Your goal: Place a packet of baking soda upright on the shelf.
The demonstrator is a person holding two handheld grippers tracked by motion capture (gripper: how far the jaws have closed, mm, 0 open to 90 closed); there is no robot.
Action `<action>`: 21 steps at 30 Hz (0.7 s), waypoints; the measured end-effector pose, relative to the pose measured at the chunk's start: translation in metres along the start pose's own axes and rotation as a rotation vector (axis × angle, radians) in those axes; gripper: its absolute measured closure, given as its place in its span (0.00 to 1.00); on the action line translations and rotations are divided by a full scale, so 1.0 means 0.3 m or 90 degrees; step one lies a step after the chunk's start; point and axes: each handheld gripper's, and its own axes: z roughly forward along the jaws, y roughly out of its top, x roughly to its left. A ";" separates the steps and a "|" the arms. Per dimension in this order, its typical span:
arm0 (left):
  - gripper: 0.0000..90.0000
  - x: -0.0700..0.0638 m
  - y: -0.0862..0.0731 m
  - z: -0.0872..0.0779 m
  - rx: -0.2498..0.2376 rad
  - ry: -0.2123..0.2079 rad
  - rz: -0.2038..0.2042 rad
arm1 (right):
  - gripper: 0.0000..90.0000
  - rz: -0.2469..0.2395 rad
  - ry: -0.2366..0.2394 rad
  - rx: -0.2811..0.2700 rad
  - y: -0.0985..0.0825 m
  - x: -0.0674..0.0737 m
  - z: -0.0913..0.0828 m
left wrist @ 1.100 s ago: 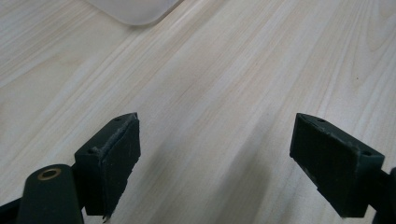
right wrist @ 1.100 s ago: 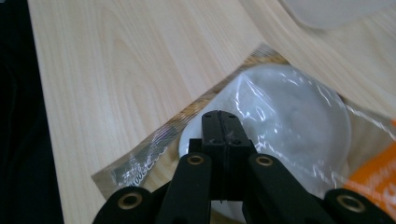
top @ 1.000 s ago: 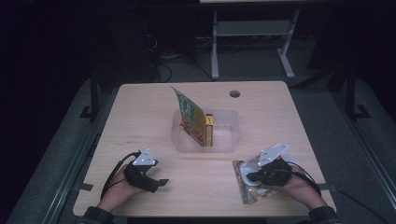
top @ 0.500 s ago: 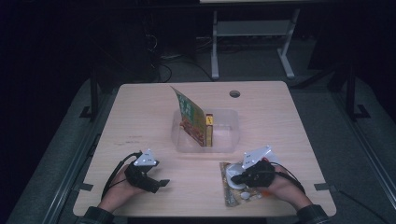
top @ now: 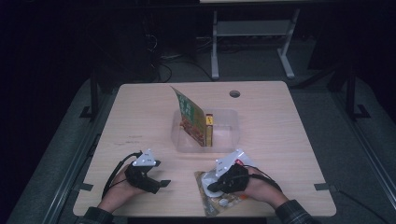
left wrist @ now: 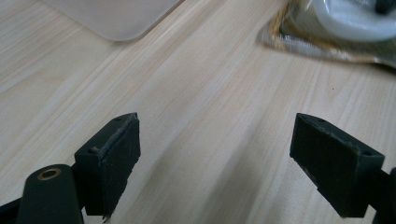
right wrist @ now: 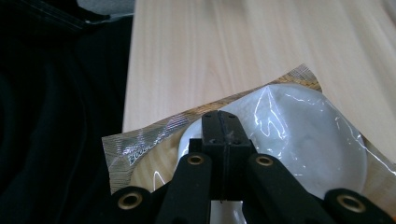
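Note:
A clear-wrapped food packet [top: 223, 203] with a round white cake inside [right wrist: 299, 140] lies near the table's front edge. My right gripper [top: 211, 188] rests on it, and its jaws are pressed together over the wrapper [right wrist: 222, 126]. My left gripper [top: 161, 184] sits at the front left with its jaws wide apart above bare wood [left wrist: 215, 154], nothing between them. The packet's edge [left wrist: 336, 28] shows a short way beyond the left jaws.
A clear plastic bin [top: 229, 122] stands at mid-table, its corner [left wrist: 112, 14] seen from the left gripper. Inside it a tall green and orange box [top: 189, 116] leans beside a smaller yellow box [top: 209, 130]. A cable hole [top: 234, 94] lies at the table's back.
My right gripper has slid left along the front edge, and the packet has moved left with it. The left gripper has stayed in place, still open.

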 end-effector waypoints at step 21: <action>0.34 -0.129 0.243 0.208 -0.045 -0.144 0.073 | 0.51 0.172 -0.205 -0.112 -0.119 -0.004 -0.231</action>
